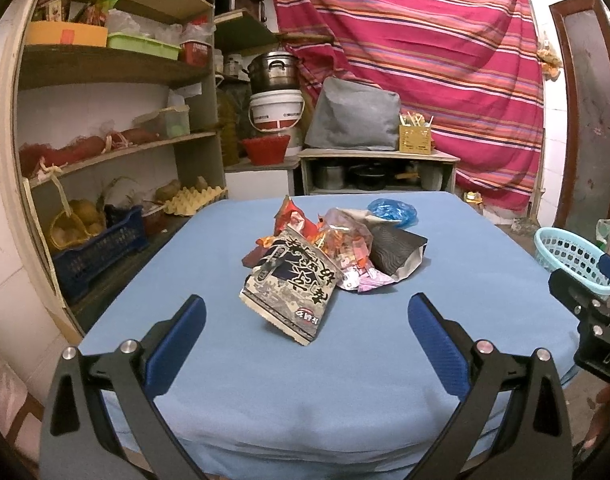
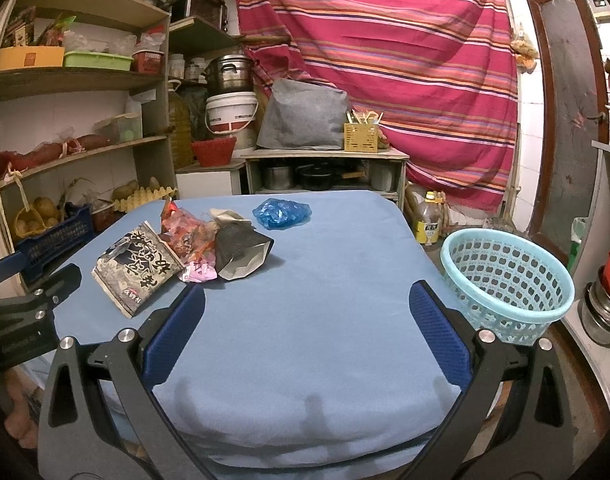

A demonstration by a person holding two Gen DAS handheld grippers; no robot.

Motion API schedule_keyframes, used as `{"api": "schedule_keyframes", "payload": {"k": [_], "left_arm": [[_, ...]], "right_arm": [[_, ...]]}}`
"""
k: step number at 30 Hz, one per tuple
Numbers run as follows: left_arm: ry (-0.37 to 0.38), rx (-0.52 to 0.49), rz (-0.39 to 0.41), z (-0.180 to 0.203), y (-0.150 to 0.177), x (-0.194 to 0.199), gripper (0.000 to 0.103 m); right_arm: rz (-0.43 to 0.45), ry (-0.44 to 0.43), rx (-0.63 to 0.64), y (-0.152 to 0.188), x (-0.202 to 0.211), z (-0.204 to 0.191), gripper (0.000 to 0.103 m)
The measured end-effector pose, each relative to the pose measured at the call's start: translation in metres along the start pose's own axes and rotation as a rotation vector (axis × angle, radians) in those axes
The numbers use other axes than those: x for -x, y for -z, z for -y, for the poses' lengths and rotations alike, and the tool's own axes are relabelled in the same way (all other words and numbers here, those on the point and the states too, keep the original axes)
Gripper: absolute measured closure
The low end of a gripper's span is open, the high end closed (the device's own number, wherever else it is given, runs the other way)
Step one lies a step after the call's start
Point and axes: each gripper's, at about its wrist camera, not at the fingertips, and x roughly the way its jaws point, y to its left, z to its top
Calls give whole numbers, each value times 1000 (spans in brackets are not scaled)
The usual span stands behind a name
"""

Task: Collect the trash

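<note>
A heap of trash lies mid-table on the blue cloth [image 1: 305, 380]: a grey printed snack packet [image 1: 289, 292] [image 2: 135, 266] in front, red and clear wrappers [image 1: 337, 240] [image 2: 185, 234] behind it, a black foil pouch [image 1: 397, 254] [image 2: 241, 252], a small pink wrapper [image 2: 199, 274], and a crumpled blue plastic bag [image 1: 393, 212] [image 2: 281, 212] farther back. My left gripper [image 1: 307, 312] is open, just short of the snack packet. My right gripper [image 2: 307, 308] is open over bare cloth, right of the heap. A light-blue basket [image 2: 505, 284] [image 1: 573, 260] stands off the table's right side.
Shelves with boxes, potatoes and an egg tray [image 1: 197, 200] fill the left wall. A low cabinet [image 2: 325, 172] with pots stands behind the table under a striped red curtain. A bottle [image 2: 429, 220] sits on the floor at right, metal bowls [image 2: 603, 312] at far right.
</note>
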Motion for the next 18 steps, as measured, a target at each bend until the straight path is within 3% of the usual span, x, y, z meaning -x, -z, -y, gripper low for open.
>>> {"api": "schedule_keyframes", "payload": {"k": [18], "left_arm": [[-3,3,-20,-8,3,-18,4]], "right_arm": [[1,-28,17,-2,-23,-7,4]]}}
